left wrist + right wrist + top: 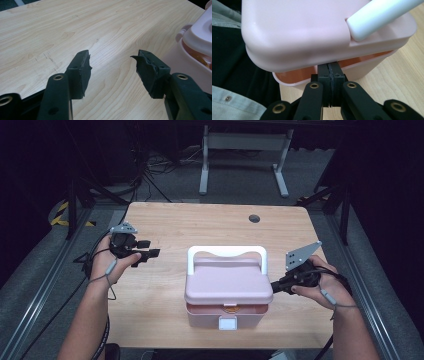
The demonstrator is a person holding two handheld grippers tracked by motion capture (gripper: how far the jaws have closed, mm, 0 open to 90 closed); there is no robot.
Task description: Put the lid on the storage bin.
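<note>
The pink box [227, 295] stands near the front edge of the wooden surface [210, 225], about midway between its left and right edges. Most of the surface toward the far edge lies bare, with a small round hole [254, 218] near the far right corner; the left half is bare too.

The box is pale pink plastic with rounded corners, a white latch [228, 323] on its front wall and a white handle [226, 254] arching over the lid [227, 282]. The lid sits lifted off the base, leaving a gap along the front and right side. Through that gap something orange [231, 309] shows inside; what it is cannot be told.

The right tongs [329, 75] are pressed together with nothing between them, their tips pushed into the gap under the lid's right edge. The left tongs [112, 67] stand partly open and hold nothing, over bare wood near the left edge, well apart from the box.
</note>
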